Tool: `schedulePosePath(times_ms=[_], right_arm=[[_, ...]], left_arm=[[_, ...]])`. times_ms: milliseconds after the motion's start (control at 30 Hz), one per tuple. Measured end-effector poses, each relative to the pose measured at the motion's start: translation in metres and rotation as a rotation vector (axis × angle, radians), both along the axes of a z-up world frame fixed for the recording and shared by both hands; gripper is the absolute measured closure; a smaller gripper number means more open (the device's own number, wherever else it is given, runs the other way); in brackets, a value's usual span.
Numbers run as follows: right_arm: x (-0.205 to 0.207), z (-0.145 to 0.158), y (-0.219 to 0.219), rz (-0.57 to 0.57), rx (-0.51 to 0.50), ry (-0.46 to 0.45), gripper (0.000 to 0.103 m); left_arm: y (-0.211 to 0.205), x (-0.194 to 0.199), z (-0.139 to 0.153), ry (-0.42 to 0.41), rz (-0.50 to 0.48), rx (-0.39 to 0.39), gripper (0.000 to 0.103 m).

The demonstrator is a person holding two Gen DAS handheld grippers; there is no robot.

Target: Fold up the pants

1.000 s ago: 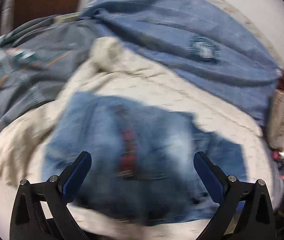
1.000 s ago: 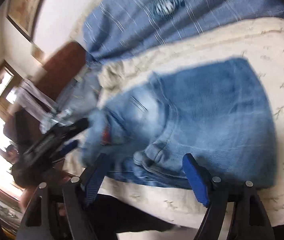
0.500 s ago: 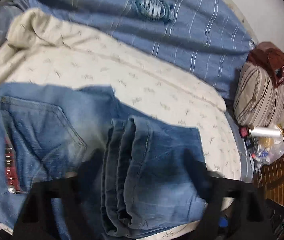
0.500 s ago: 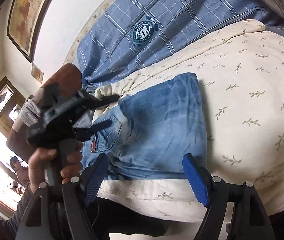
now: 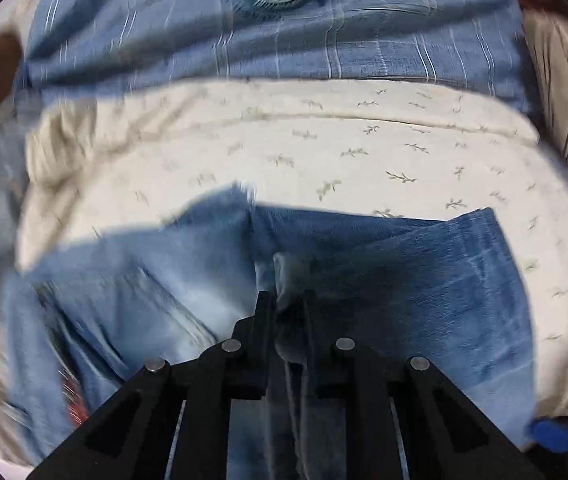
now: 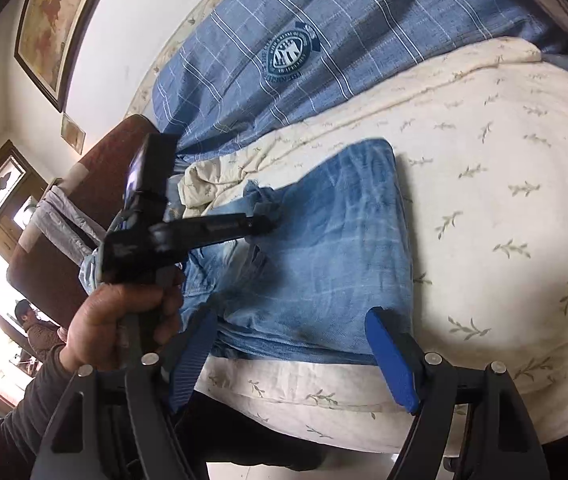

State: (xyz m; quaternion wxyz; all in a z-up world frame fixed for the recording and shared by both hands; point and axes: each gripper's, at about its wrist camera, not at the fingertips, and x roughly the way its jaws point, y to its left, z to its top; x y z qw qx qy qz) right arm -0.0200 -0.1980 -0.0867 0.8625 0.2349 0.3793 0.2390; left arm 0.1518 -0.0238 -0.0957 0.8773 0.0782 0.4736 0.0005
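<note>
Left wrist view: left gripper (image 5: 289, 300) at lower centre, jaws just closed tight, a ridge of denim pinched between them, probably the handle for the next fold. Jeans (image 5: 424, 292) spread across the lower half of the frame, lying on the cream quilt (image 5: 324, 140); blue plaid cover (image 5: 364, 52) along the top, all blurred

Right wrist view: right gripper (image 6: 292, 344) at the bottom, blue pads wide apart, nothing between them, hanging just off the near edge of the jeans (image 6: 336, 248), seemingly waiting to pin or lift that side. Mid-left, a hand (image 6: 120, 320) gripping the left tool (image 6: 262, 220), tips biting the cloth where the layers bunch. Pants partly folded at centre
</note>
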Motion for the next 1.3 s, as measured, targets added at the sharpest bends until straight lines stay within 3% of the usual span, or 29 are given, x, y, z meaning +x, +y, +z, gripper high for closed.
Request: schedulePosePath(times_ms=[67, 167, 200, 267, 300, 433, 500, 533, 633, 700, 867, 967, 1000, 1033, 1067, 1167, 1300], right_arm=[[0.000, 0.006, -0.002, -0.010, 0.007, -0.016, 0.024], [0.009, 0.007, -0.002, 0.022, 0.071, 0.005, 0.024], [0.014, 0.000, -0.002, 0.046, 0.112, 0.036, 0.024], [0.028, -0.025, 0.002, 0.056, 0.085, 0.163, 0.025], [0.030, -0.034, -0.001, 0.037, 0.092, 0.192, 0.025], [0.033, -0.034, -0.010, 0.027, 0.167, 0.197, 0.025], [0.033, -0.033, -0.015, 0.029, 0.197, 0.200, 0.025], [0.032, -0.030, -0.019, 0.024, 0.211, 0.191, 0.025], [0.037, -0.011, -0.035, 0.004, 0.236, 0.161, 0.025], [0.044, 0.003, -0.041, 0.003, 0.252, 0.144, 0.025], [0.098, 0.021, -0.029, 0.074, 0.293, 0.174, 0.025], [0.149, -0.005, -0.014, 0.073, 0.234, 0.270, 0.025], [0.167, -0.025, -0.012, 0.034, 0.183, 0.361, 0.026], [0.173, -0.033, -0.013, 0.009, 0.232, 0.390, 0.026], [0.173, -0.030, -0.017, -0.011, 0.273, 0.383, 0.026], [0.157, -0.006, -0.024, 0.001, 0.241, 0.321, 0.026], [0.115, 0.013, -0.043, 0.022, 0.286, 0.270, 0.026]], left_arm=[[-0.006, 0.004, -0.010, 0.008, -0.042, 0.087, 0.082], [0.002, -0.002, -0.011, -0.004, -0.040, 0.078, 0.073], [0.008, -0.003, -0.007, 0.002, -0.029, 0.037, 0.071], [0.023, -0.010, 0.007, -0.007, -0.016, -0.052, 0.053], [0.027, -0.014, 0.017, -0.031, -0.011, -0.082, 0.050], [0.034, -0.052, 0.044, -0.105, -0.071, -0.262, 0.046], [0.034, -0.068, 0.036, -0.070, -0.117, -0.356, 0.045], [0.031, -0.070, 0.023, -0.017, -0.129, -0.357, 0.044], [0.020, -0.069, -0.029, 0.107, -0.106, -0.191, 0.043], [0.017, -0.078, -0.030, 0.046, -0.114, -0.171, 0.042], [0.016, -0.080, -0.031, 0.039, -0.117, -0.181, 0.042], [0.016, -0.082, -0.032, 0.031, -0.117, -0.180, 0.042], [0.017, -0.084, -0.034, 0.030, -0.118, -0.177, 0.042], [0.018, -0.085, -0.032, 0.030, -0.118, -0.178, 0.042], [0.020, -0.086, -0.030, 0.034, -0.117, -0.196, 0.042], [0.028, -0.084, -0.019, 0.029, -0.103, -0.262, 0.042], [0.033, -0.079, 0.011, -0.062, -0.092, -0.299, 0.042]])
